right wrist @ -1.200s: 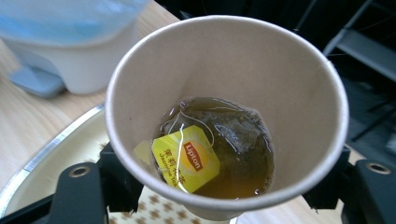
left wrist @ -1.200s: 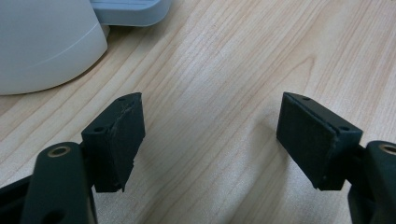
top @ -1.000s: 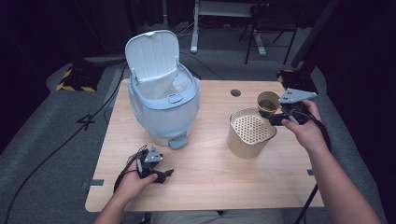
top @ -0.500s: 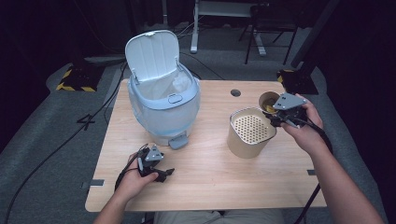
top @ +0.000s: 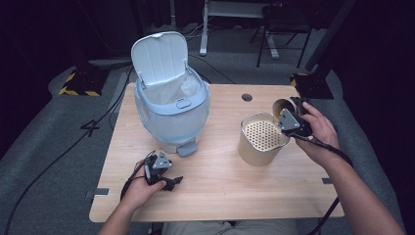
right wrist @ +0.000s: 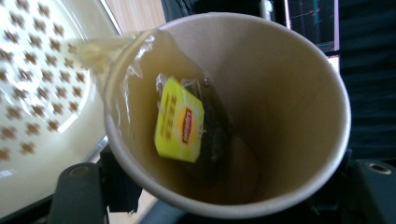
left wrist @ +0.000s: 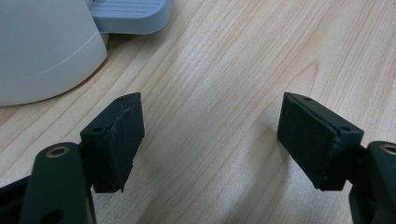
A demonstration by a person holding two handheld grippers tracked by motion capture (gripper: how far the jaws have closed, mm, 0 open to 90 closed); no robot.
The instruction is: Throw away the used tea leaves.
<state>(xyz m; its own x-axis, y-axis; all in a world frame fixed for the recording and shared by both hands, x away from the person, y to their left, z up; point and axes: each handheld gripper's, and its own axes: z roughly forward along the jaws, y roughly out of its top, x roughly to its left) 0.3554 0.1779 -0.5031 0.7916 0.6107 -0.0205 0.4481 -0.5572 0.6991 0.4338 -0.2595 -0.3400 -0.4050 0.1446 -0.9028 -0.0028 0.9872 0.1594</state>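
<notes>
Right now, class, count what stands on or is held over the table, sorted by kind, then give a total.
Bins: 1, the pale blue bin with its lid up
Strainer tubs: 1, the tan tub
Paper cups: 1, the cup
Tea bags: 1, the tea bag inside it
Total: 4

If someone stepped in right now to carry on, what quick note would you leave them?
Right tongs: shut on a paper cup, tipped over the strainer bin. Tea is pouring out; the tea bag is in the cup.
Left tongs: open, holding nothing, low over the table near the pedal bin, whose lid stands open.
Done: cup picked up, pour started.
Left: finish draining; the tea bag and cup probably go in the pedal bin.
</notes>
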